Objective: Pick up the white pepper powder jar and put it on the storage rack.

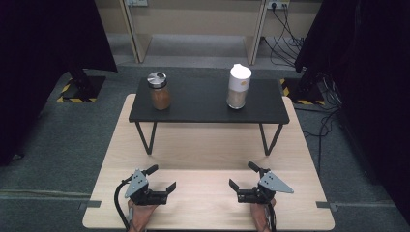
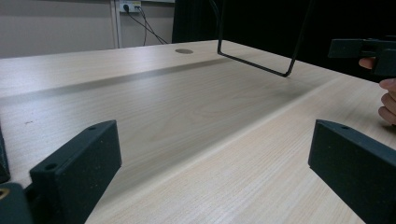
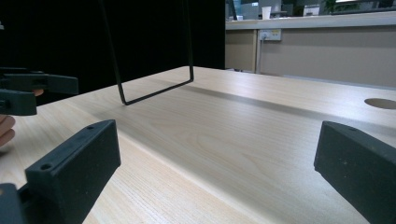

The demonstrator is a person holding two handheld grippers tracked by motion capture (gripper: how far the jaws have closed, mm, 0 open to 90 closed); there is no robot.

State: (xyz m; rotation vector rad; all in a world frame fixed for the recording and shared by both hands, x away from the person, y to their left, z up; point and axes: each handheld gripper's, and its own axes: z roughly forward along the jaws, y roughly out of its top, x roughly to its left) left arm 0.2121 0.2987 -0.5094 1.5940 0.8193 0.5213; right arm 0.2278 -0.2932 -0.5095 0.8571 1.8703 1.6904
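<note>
I hold both grippers low on the wooden table point(image 1: 203, 145): left gripper point(image 1: 161, 178) and right gripper point(image 1: 242, 175) released, empty. Nearest, at twelve o'clock on the black shelf point(image 1: 203, 108), stand upright a brown-filled jar point(image 1: 159, 91) and white-capped container point(image 1: 239, 86).

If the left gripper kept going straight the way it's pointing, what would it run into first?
Probably the right gripper. The left gripper lies low on the table, jaws open and aimed across at it, with bare wood between them. Depth is hard to judge, so it might pass just in front.
</note>
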